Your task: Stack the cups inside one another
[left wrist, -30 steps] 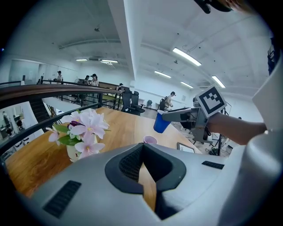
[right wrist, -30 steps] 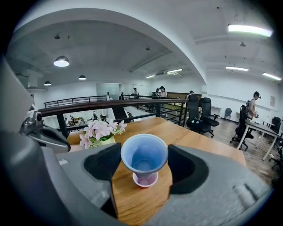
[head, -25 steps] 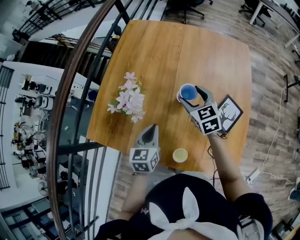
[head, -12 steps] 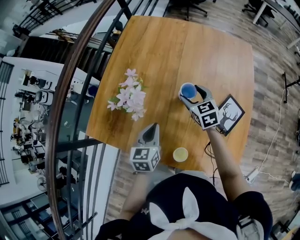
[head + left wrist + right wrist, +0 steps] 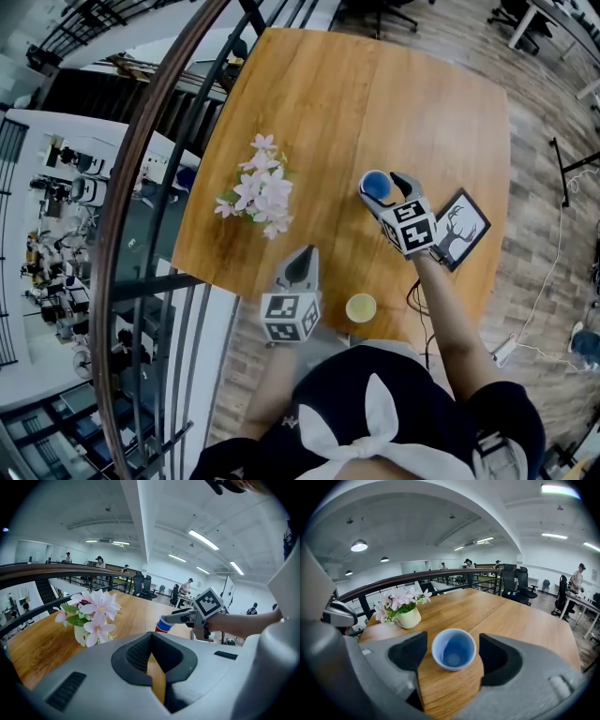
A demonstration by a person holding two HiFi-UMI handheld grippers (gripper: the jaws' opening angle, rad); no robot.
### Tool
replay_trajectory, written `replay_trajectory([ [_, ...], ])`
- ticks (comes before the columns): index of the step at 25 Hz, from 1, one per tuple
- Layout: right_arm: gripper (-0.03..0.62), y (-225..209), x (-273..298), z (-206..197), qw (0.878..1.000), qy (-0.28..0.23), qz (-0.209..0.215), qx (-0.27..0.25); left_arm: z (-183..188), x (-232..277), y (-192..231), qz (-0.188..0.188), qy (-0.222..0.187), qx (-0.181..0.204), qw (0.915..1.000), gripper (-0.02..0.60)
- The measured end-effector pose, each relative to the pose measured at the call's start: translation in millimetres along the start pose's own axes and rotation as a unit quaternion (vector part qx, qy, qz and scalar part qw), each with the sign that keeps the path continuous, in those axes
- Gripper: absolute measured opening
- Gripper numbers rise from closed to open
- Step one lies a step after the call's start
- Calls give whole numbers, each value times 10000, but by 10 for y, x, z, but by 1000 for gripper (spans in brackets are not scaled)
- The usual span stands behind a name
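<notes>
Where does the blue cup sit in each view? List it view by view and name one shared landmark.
Head view: the blue cup is right of centre on the table, between the right gripper's open jaws.
Left gripper view: just right of centre, beyond the jaws, its side red under a blue rim.
Right gripper view: centre, between the jaws with a gap on each side.
Shared landmark: the pink flowers.

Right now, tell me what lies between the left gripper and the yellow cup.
Nothing: only bare table separates the left gripper from the yellow cup. The head view shows it; the left gripper view misses that cup.
</notes>
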State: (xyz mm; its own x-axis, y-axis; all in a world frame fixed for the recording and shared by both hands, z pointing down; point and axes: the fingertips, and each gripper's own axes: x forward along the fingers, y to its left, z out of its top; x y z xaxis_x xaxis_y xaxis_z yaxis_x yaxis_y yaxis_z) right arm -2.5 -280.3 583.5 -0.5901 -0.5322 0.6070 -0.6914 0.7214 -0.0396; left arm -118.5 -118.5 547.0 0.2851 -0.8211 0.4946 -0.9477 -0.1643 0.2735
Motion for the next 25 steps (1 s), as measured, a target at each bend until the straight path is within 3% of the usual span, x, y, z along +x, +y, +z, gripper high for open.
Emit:
replay_trajectory([
  [13,350,28,-283,164,9997,-248,-47,-62,121,-32,-53,-101,-137,111,9998,17],
  [25,349,309,-982,336,9969,-785,-76,15,240,-213,-194,-288,-341,298,9986,17],
])
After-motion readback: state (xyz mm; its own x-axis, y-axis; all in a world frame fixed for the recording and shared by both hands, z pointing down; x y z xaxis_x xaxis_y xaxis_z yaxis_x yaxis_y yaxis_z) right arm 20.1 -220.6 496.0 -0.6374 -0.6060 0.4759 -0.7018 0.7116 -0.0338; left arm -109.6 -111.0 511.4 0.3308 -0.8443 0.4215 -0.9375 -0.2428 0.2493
